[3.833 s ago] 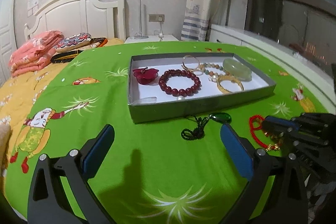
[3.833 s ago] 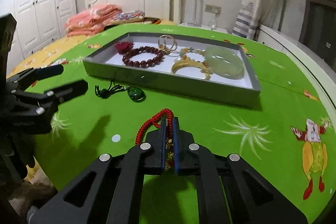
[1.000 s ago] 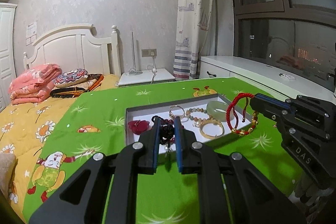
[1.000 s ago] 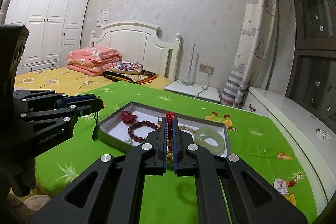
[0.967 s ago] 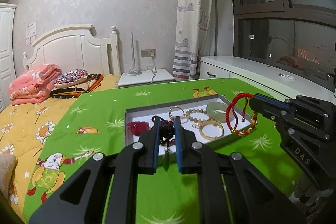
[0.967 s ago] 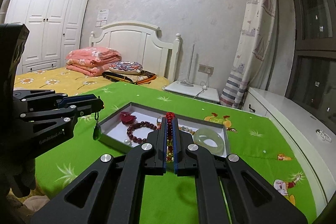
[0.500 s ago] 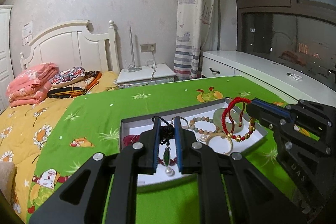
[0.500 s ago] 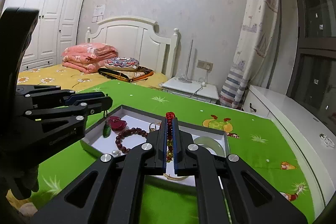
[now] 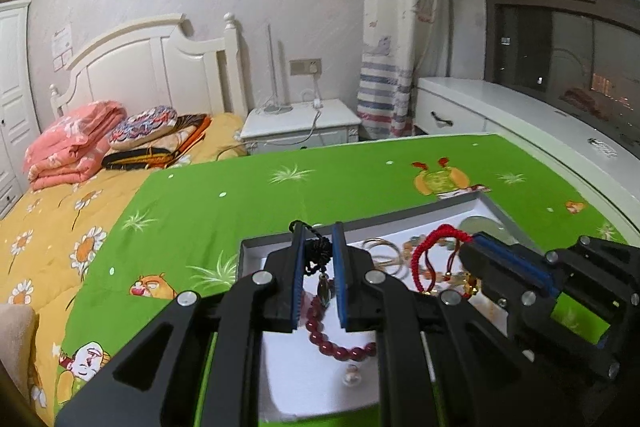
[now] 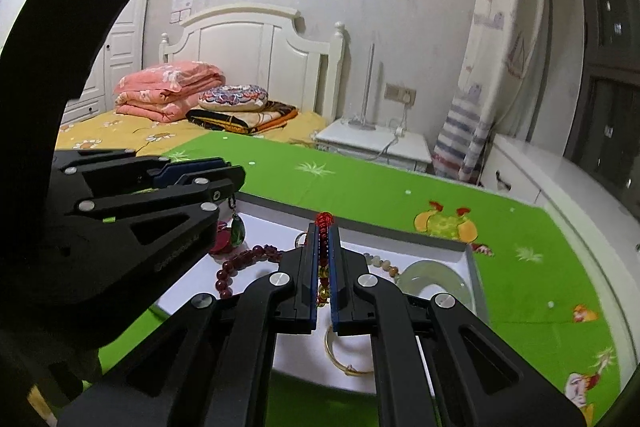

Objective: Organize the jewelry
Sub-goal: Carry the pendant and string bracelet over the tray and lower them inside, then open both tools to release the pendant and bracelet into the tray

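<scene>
Grippers: two, black frames with blue pads. Left gripper (image 9: pixel 318 259) clamped on the black cord of the green pendant necklace (image 9: pixel 323 289); right gripper (image 10: pixel 325 259) closed on the red cord bracelet (image 9: pixel 434 261).
Held items: two. Pendant is a dark green glossy teardrop hanging under a knotted black cord, above the tray's left part. Bracelet is braided red string with small gold beads, hanging above the tray's middle.
Tray (image 9: pixel 250 247): one, shallow grey rectangular box with white floor, lying on the green cloth (image 9: pixel 224 211).
Tray contents, near to far: one small pearl (image 9: pixel 351 379); one thin gold bangle (image 10: pixel 340 355); one dark red round-bead bracelet (image 9: pixel 340 347); one magenta flower piece (image 10: pixel 222 241); one pale green smooth jade bangle (image 10: pixel 434 277); one mixed-bead strand (image 10: pixel 382 265); thin gold rings (image 9: pixel 384 251), number unclear.
Change from 0.5 s ago: both grippers have come forward over the tray; it fills the lower view and the pendant now hangs inside its outline.
Cloth: one, bright green, cartoon and starburst print.
Far: yellow daisy-print bedding (image 9: pixel 48 227), one folded pink quilt (image 9: pixel 68 143), one white headboard (image 9: pixel 156 67).
</scene>
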{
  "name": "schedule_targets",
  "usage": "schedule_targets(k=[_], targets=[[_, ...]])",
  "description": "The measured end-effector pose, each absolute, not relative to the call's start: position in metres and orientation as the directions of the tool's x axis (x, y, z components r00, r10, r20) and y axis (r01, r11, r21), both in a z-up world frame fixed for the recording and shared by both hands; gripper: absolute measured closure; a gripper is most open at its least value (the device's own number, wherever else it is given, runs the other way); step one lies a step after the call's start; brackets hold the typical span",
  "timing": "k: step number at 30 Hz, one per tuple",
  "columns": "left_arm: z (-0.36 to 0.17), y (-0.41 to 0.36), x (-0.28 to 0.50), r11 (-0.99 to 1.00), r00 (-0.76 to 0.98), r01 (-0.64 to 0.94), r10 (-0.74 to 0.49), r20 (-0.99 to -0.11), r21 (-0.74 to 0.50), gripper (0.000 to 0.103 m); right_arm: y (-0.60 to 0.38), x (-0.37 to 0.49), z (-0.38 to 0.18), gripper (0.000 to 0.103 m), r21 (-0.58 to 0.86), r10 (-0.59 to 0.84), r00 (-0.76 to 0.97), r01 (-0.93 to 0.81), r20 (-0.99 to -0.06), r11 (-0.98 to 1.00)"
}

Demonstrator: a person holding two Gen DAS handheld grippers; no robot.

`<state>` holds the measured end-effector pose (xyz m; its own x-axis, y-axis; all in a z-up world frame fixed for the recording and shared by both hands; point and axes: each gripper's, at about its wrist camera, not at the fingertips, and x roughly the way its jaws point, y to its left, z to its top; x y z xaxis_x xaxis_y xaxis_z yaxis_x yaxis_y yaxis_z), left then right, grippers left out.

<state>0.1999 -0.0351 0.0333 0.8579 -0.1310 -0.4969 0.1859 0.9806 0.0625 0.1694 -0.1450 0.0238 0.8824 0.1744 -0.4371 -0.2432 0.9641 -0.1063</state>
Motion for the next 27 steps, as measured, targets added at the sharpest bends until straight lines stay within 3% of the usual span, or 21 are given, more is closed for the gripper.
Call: schedule_targets(k=[15,17,19,20,22,24,27], targets=[[0.008,-0.022,0.234,0.988,0.817,0.15,-0.101,-0.567,0.04,0.087,-0.139,0.214,0.003,0.096,-0.04,0.177,0.795,-0.244,-0.58,0.969],[0.007,-0.021,0.234,0.989,0.819,0.142,-0.095,-0.566,0.04,0.076,-0.14,0.215,-0.001,0.09,-0.04,0.168,0.788,-0.237,-0.593,0.971],[0.005,-0.019,0.234,0.99,0.822,0.136,-0.09,-0.562,0.04,0.059,-0.142,0.216,-0.002,0.075,-0.04,0.16,0.79,-0.228,-0.592,0.973],[0.005,-0.019,0.233,0.991,0.825,0.131,-0.087,-0.558,0.039,0.052,-0.143,0.216,-0.002,0.062,-0.042,0.156,0.792,-0.223,-0.591,0.974],[0.006,-0.016,0.231,0.994,0.84,0.109,-0.076,-0.537,0.031,0.027,-0.146,0.215,-0.002,0.053,-0.048,0.145,0.799,-0.212,-0.584,0.976],[0.007,-0.011,0.229,0.996,0.851,0.088,-0.068,-0.521,0.014,0.015,-0.148,0.215,-0.001,0.052,-0.054,0.135,0.804,-0.202,-0.579,0.978],[0.01,-0.006,0.226,0.997,0.86,0.071,-0.059,-0.507,0.005,0.01,-0.151,0.213,0.0,0.042,-0.061,0.117,0.809,-0.185,-0.576,0.981]])
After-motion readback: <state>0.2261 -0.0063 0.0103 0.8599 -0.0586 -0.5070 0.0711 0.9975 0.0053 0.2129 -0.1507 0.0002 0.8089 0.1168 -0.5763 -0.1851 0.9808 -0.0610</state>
